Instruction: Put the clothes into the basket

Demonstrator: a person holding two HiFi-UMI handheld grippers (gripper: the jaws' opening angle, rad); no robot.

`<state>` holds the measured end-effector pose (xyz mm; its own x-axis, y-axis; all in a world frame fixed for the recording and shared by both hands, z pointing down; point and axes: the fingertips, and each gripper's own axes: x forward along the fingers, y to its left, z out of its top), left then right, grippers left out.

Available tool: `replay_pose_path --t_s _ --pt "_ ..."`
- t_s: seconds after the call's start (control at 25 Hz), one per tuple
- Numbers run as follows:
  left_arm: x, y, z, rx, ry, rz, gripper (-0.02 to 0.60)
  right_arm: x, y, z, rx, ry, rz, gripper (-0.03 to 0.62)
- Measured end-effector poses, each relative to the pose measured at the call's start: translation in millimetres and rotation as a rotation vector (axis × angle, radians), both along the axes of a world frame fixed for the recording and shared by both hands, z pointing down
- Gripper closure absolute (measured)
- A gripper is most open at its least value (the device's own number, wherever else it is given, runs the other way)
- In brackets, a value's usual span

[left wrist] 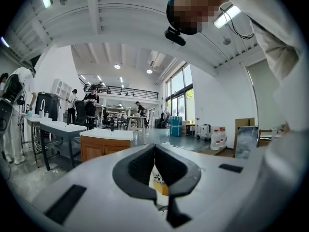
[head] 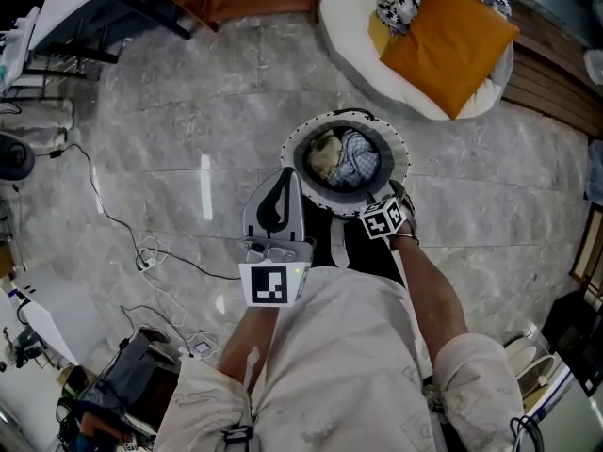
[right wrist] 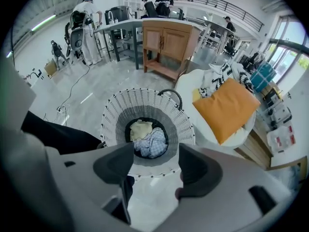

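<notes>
My right gripper (right wrist: 155, 164) points steeply down above the white woven basket (right wrist: 113, 114) on the floor, its jaws spread wide with nothing between them. The clothes (head: 346, 158), a blue checked piece and a pale yellow one, lie inside the basket. My left gripper (left wrist: 154, 148) points about level, its jaws pressed together and empty.

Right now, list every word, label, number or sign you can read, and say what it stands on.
No readable text anywhere.
Black-and-white square marker on the lower-left cube: a pattern, no letters.
Black-and-white square marker on the right cube: likewise.
Labels on the white plastic jugs: too small to read.
</notes>
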<state>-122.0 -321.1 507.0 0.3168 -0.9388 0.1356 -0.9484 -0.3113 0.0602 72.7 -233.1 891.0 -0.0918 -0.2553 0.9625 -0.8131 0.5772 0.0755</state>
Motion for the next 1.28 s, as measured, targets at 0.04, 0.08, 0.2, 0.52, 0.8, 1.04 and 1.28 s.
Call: replay_pose_path --t_s 0.04,0.08,0.2,0.52,0.8,1.04,1.28 --pt "4 2 -1 0.006 0.002 0.0 0.577 0 1 -6 0.018 -0.017 0.005 0.319" --pt "7 5 -2 0.008 0.004 0.0 0.577 0 1 -13 0.038 -0.036 0.01 0.321" --pt "19 15 -4 0.002 0.003 0.004 0.577 2 2 -36 0.105 -0.091 0.026 0.322" --pt "42 35 -1 -0.059 0.035 -0.055 0.577 17 -14 -132 0.343 -0.248 0.079 0.324" --pt "55 45 -22 -0.026 0.037 -0.076 0.577 27 -37 -246 0.578 -0.393 0.102 0.324" --pt "55 47 -57 0.039 0.008 -0.099 0.577 53 -51 -338 0.752 -0.476 0.162 0.324" --pt "52 39 -115 0.156 -0.018 -0.106 0.577 75 -81 -456 1.017 -0.54 0.159 0.324"
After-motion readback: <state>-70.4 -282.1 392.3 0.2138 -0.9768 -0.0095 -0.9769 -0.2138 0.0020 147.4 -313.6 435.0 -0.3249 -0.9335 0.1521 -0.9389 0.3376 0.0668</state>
